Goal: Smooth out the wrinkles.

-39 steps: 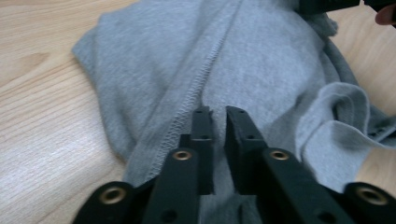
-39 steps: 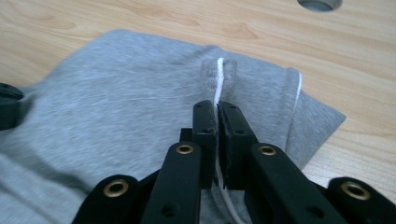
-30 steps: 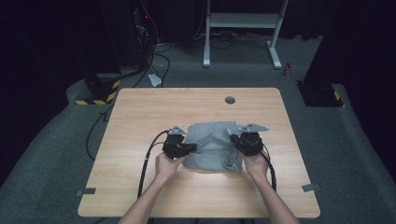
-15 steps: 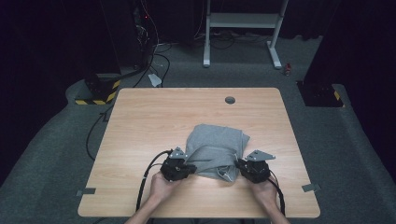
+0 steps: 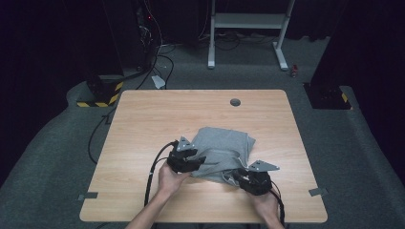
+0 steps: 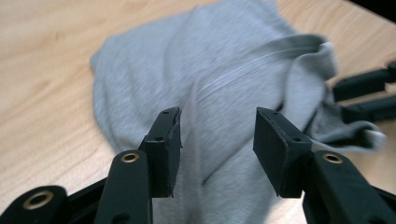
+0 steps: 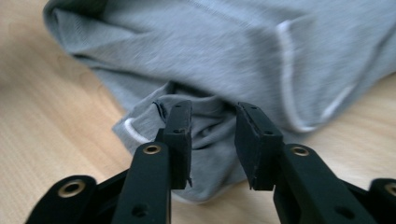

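Presently the grey garment (image 5: pixel 223 153) lies folded near the counter (image 5: pixel 157 119) front edge. Left tongs (image 6: pixel 217 135) and right tongs (image 7: pixel 212 135) have just been opening, cloth unpinched between them; withdraw both level, without snagging folds.

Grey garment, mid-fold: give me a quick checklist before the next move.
1. Left gripper released: ok, jaws have just been opening, garment behind them, pads clear.
2. Right gripper released: ok, just been opening, cloth between the pads, not pinched.
3. Garment fully on table: ok.
4. Fold neat: not ok, near edge bunched.
5. Cables clear of cloth: cannot tell.
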{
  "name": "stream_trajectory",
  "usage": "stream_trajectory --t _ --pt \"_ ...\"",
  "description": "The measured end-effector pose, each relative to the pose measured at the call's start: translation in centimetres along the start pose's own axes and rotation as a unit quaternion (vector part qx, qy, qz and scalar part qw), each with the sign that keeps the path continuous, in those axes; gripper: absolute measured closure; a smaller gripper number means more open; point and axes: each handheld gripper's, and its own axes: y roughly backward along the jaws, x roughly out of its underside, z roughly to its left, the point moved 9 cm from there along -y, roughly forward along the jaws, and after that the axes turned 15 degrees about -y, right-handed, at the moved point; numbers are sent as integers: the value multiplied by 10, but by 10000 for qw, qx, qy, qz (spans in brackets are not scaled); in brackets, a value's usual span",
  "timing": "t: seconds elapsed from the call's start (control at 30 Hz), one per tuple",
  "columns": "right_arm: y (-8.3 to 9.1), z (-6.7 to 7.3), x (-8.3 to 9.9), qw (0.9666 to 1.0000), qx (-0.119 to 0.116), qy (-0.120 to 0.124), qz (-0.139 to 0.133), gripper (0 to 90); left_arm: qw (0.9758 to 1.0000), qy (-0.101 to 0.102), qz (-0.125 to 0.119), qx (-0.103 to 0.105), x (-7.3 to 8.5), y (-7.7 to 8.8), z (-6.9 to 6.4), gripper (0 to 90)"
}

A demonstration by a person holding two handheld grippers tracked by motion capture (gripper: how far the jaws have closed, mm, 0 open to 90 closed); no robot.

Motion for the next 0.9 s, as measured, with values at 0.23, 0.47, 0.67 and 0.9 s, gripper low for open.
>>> stream_trajectory --t 0.23,0.47,0.67,0.9 --pt "-11 3 17 9988 89 265 411 717 9990 -7 372 238 20 -11 -1 758" --pt "-6 -15 12 9932 612 827 546 862 9986 -241 427 222 33 2 -6 884" --pt "-3 -43 1 9918 903 721 546 845 9980 -348 412 333 45 4 -20 884" --pt "17 -36 1 9984 383 326 252 686 9985 -265 112 472 42 10 -32 755"
